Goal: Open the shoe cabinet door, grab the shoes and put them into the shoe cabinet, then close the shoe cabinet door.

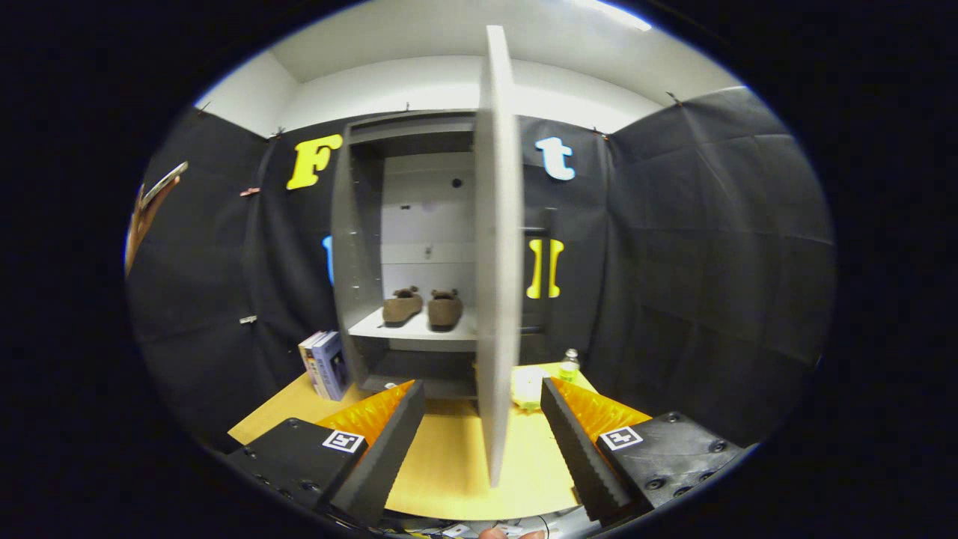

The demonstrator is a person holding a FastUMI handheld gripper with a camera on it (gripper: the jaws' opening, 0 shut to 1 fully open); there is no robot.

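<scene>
Straddling the door's [498,247] free edge with my gripper [483,419] spread wide and empty, I judge I'm placed to swing it shut; the shoes [423,307] already sit on the cabinet [359,247] shelf.

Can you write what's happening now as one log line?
door: open, edge between fingers | shoes: on cabinet shelf | gripper: open | left: close door

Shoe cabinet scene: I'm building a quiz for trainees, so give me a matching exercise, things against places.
Things:
1. shoes
2. cabinet door
3. books
4. tongs

Places:
A. standing left of the cabinet
B. open, either side of the door's edge
C. on the cabinet shelf
D. swung open, edge-on between the tongs' fingers

Pairs: 1-C, 2-D, 3-A, 4-B
</scene>
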